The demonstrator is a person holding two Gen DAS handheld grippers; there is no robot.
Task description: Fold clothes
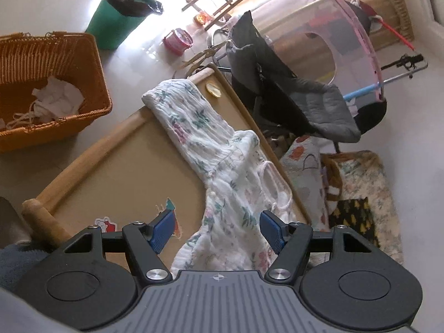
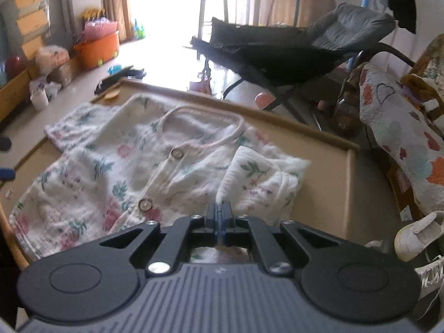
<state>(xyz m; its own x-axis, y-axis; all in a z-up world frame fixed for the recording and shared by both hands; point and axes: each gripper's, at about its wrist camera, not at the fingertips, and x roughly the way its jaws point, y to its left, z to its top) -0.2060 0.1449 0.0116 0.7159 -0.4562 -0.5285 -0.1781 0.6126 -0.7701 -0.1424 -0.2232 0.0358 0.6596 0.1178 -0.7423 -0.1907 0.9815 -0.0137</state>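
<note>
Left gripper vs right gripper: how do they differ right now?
1. The left gripper has its jaws spread wide; the right gripper has them pressed together.
2. The left holds nothing, with the floral shirt lying between its blue pads; the right is pinching a fold of the shirt's sleeve.
3. The left looks along the shirt from one end; the right faces its buttoned front.

Both sit over the same shirt on the wooden table.
</note>
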